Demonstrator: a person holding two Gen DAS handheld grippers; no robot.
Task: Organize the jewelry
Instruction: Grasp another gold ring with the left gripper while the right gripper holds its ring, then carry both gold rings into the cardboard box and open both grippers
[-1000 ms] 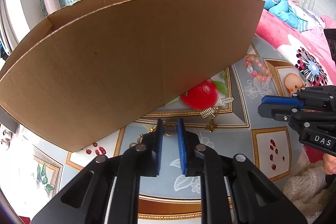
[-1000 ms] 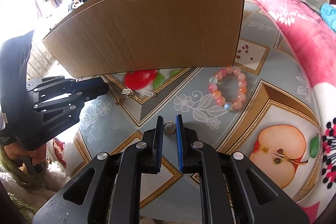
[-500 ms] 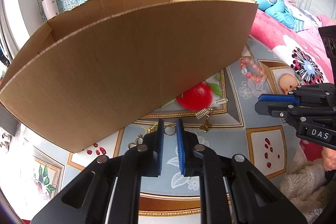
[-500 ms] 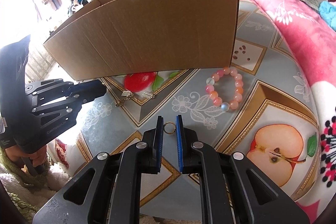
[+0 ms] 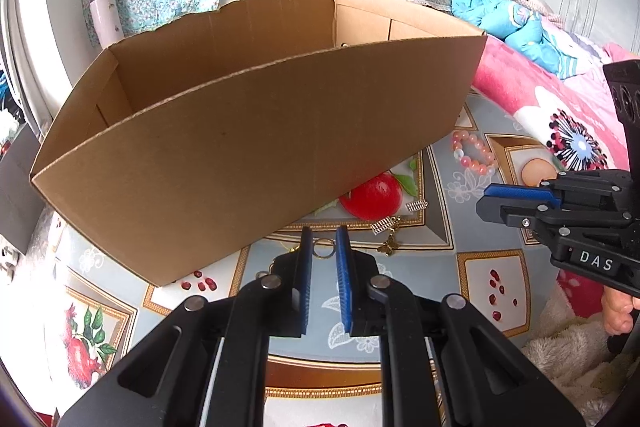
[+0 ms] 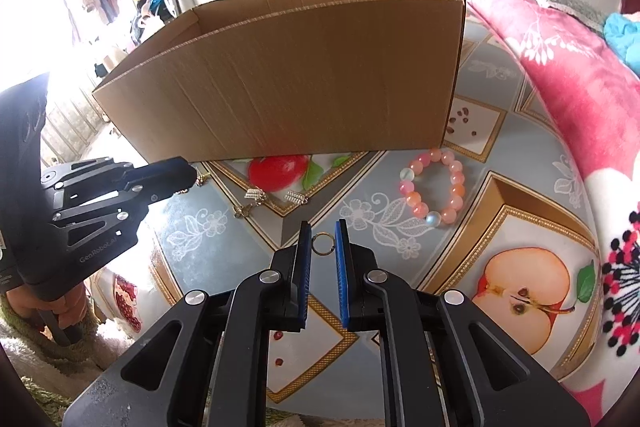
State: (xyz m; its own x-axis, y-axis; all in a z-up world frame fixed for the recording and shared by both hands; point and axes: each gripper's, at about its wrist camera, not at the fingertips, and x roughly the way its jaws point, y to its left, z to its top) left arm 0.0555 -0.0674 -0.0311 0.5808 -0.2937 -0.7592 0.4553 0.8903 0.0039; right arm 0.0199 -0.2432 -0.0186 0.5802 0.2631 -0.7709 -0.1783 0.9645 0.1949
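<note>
My left gripper (image 5: pixel 322 241) is shut on a small gold ring (image 5: pixel 323 249), pinched between its blue pads, with more gold bits hanging just left of the tips. My right gripper (image 6: pixel 322 235) is shut on a second small gold ring (image 6: pixel 323 243). Both hover above the patterned tablecloth (image 6: pixel 220 247), in front of an open cardboard box (image 5: pixel 260 155) (image 6: pixel 300 87). A pink bead bracelet (image 6: pixel 434 187) (image 5: pixel 474 153) lies right of the box. Two silver ribbed pieces (image 6: pixel 256 194) (image 6: pixel 296 197) and a gold charm (image 5: pixel 388 247) lie near the printed red apple.
The box wall rises close ahead of both grippers, and its floor is hidden. A pink floral blanket (image 6: pixel 560 67) borders the cloth on the right. The other gripper shows at the side of each view, held by a hand (image 5: pixel 618 311). A fluffy rug (image 5: pixel 560 355) lies below.
The box has dropped lower in both views, so its rim and inner walls now show. Each ring has stayed between its gripper's pads.
</note>
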